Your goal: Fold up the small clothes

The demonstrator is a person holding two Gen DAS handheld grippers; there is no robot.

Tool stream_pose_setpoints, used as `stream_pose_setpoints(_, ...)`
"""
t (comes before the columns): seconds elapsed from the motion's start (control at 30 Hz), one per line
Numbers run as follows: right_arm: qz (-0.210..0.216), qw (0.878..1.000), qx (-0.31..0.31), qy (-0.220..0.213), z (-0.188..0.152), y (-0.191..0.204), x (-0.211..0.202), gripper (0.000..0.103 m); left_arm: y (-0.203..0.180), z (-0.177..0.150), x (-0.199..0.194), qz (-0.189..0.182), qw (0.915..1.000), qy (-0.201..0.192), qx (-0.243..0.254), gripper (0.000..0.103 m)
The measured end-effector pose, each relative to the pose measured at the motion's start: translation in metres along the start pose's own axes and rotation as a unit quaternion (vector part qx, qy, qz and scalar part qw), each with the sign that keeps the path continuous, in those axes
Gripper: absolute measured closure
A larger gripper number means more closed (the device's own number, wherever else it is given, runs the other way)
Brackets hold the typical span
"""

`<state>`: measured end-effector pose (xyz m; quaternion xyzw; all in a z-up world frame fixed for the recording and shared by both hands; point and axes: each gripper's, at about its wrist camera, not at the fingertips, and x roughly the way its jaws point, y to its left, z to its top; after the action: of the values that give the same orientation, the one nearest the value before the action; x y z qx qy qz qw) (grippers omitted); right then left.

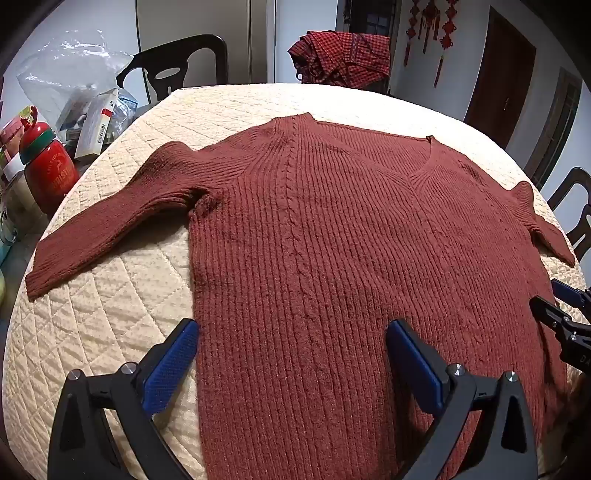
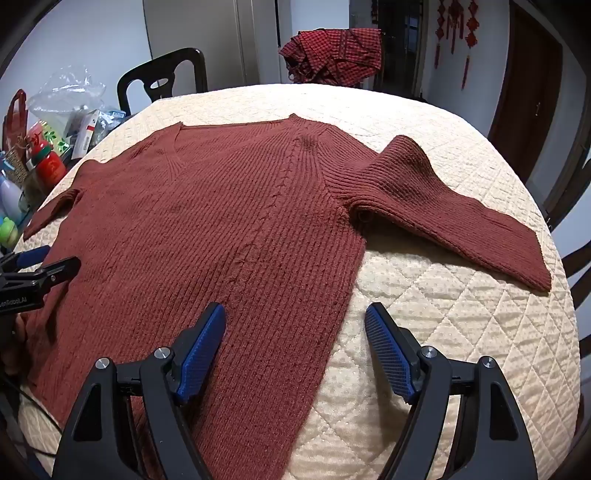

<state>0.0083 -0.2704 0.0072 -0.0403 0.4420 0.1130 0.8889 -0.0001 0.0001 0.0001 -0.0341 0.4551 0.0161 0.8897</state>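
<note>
A: Left wrist view first. What do you see?

B: A big red-brown sweater lies flat and spread out on the table with the cream quilted cover. The left gripper hangs over the sweater's bottom part. Its jaws are wide apart and hold nothing. One blue pad sits just off the sweater's side edge, the other over the sweater.

A: Has any folding been done?

B: I think not. Both sleeves are still out to the sides. One sleeve sticks out from the sweater on the left of this view. So this looks like the very start.

A: What else is near the sweater?

B: A red bottle and a plastic bag are off past that sleeve. A chair stands behind the sweater, and a red checked cloth is heaped beyond the collar.

A: Now the right wrist view?

B: The right gripper hangs over the sweater's other side edge. Its jaws are wide apart too, with nothing in them. The other sleeve lies out on the cover. Red hanging knots and a dark door are far behind the sweater.

A: What comes next?

B: My guess is each gripper must go down, pinch a sleeve or side edge, and bring it in over the sweater's middle. The knit is thick and floppy, so the pinch must catch all of it.
</note>
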Motion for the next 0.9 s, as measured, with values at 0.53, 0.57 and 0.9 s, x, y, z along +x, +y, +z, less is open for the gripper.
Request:
stream_pose_setpoints(0.53, 0.002, 1.0, 0.002, 0.0, -0.0003, -0.0004, -0.0011, 0.025, -0.0024, 0.0007, 0.0011, 0.0, 1.0, 0.001, 0.003, 0.001)
stream_pose_setpoints(0.57, 0.002, 1.0, 0.002, 0.0, -0.0003, -0.0003, -0.0011, 0.025, -0.0025, 0.0008, 0.0012, 0.0, 1.0, 0.001, 0.003, 0.001)
stream_pose_setpoints(0.9, 0.003, 1.0, 0.002, 0.0, -0.0002, -0.0002, -0.0016, 0.025, -0.0019, 0.0009, 0.0007, 0.0, 1.0, 0.001, 0.004, 0.0)
